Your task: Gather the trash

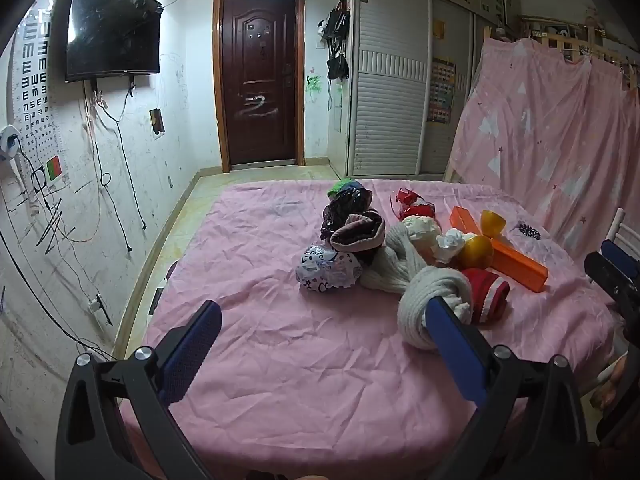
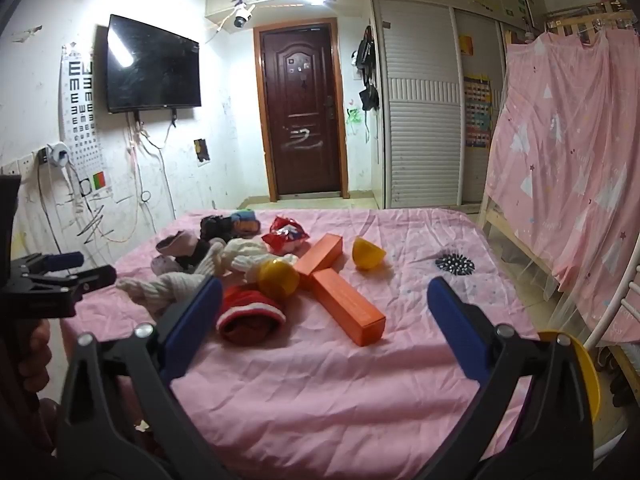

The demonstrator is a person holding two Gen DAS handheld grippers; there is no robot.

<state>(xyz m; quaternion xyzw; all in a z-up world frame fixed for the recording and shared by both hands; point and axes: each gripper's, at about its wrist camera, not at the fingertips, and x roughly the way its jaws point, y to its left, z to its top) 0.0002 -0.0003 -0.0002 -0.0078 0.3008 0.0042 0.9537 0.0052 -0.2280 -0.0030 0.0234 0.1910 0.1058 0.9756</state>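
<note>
A pile of clutter lies on the pink sheet (image 1: pixel 280 340): a crumpled patterned wrapper (image 1: pixel 326 269), a dark plastic bag (image 1: pixel 346 206), a red wrapper (image 1: pixel 412 204), crumpled white paper (image 1: pixel 454 242), cream knitted socks (image 1: pixel 424 304), a red sock (image 2: pixel 250 314), two orange boxes (image 2: pixel 348 312) and two yellow half-shells (image 2: pixel 368 254). My left gripper (image 1: pixel 324 326) hangs open over the near part of the sheet, its right finger in front of the cream sock. My right gripper (image 2: pixel 324 304) is open too, with the red sock and an orange box seen between its fingers but farther off.
A black hairbrush head (image 2: pixel 455 266) lies right of the boxes. A yellow bin rim (image 2: pixel 580 364) shows at the near right bed edge. A pink curtain (image 2: pixel 568 168) hangs on the right; a wall with cables and a TV (image 1: pixel 114 26) lines the left.
</note>
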